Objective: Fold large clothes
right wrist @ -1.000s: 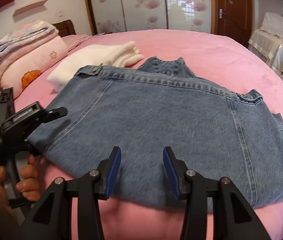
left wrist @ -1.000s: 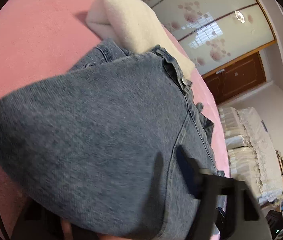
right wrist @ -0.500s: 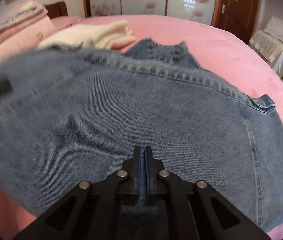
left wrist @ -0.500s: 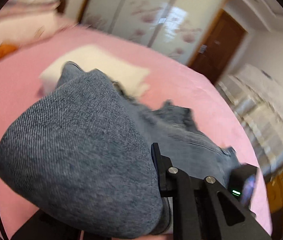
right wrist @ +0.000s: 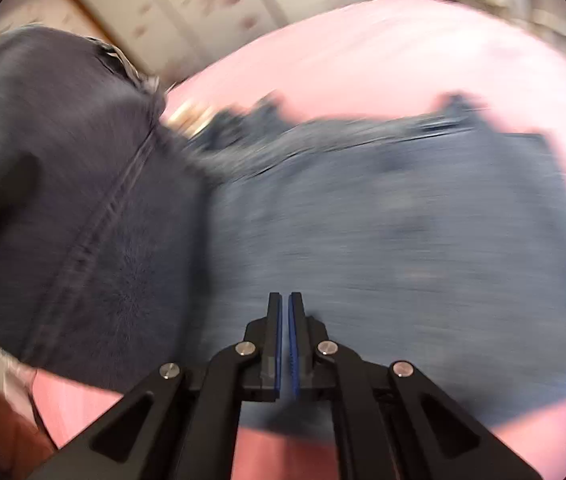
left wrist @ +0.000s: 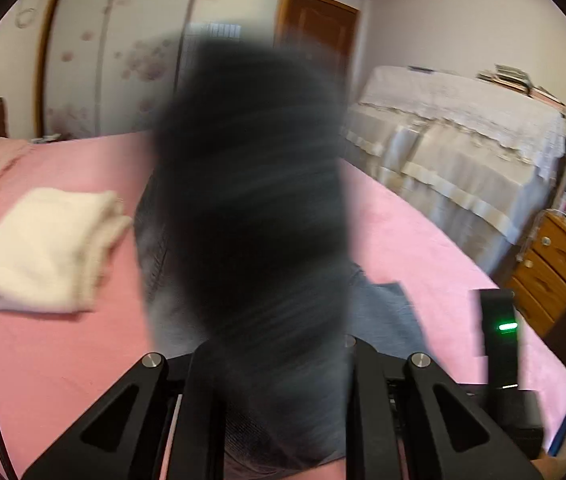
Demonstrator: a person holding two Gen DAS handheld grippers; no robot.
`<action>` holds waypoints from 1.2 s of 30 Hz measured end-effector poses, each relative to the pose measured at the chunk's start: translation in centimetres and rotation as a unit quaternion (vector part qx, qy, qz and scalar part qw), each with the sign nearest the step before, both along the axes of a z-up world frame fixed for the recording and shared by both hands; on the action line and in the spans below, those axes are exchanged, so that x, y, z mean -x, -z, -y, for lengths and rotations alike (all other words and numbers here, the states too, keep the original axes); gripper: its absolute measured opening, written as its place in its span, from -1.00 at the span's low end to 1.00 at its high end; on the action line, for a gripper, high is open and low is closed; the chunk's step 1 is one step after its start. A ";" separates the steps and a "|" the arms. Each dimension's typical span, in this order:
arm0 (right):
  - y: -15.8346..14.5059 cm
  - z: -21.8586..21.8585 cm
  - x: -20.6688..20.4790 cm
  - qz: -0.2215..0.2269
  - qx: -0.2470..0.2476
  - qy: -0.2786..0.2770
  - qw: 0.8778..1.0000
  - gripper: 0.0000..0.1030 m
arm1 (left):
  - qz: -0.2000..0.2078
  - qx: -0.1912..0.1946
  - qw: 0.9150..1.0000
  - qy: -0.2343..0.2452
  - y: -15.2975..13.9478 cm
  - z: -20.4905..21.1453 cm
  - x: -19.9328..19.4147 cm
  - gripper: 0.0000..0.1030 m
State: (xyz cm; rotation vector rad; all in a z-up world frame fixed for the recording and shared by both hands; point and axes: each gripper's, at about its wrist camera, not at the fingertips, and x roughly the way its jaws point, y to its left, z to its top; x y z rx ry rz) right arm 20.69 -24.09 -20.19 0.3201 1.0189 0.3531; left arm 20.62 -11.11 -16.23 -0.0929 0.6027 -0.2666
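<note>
A large blue denim garment (right wrist: pixel 403 240) lies on the pink bed (right wrist: pixel 363 52). Its left part (right wrist: pixel 63 200) is lifted and hangs over the rest. My right gripper (right wrist: pixel 283 300) is shut on the garment's near edge. In the left wrist view a dark, blurred fold of the denim (left wrist: pixel 255 220) fills the middle and hides the fingertips of my left gripper (left wrist: pixel 271 360), which holds it raised above the bed (left wrist: pixel 63 360). The right gripper's body (left wrist: pixel 499 336) shows at the lower right of that view.
A folded white towel (left wrist: pixel 51 248) lies on the bed to the left. A second bed with a white lace cover (left wrist: pixel 463 140) stands at the right, with a wooden drawer unit (left wrist: pixel 563 264) beside it. Wardrobe doors (left wrist: pixel 123 48) line the far wall.
My left gripper has lifted its part of the denim and swung it up and across. My right gripper closed on the near edge. Both views are blurred by motion.
</note>
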 end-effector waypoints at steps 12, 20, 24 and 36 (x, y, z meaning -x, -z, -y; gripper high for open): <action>1.3 15.7 7.2 -0.033 0.069 0.141 0.987 -0.94 | -0.096 -0.096 0.988 0.073 11.1 14.8 -2.2 -0.72; 0.2 15.3 6.2 -0.018 0.060 0.132 0.989 -0.92 | -0.153 -0.057 0.979 0.120 7.3 14.4 -1.6 0.01; -2.5 15.2 5.9 0.007 0.055 0.115 0.992 -0.66 | -0.182 0.000 0.974 0.132 4.1 10.7 0.9 0.23; -3.4 11.1 3.5 0.014 0.058 0.026 0.998 -0.29 | -0.186 -0.071 0.979 -0.048 3.7 0.2 -1.9 0.24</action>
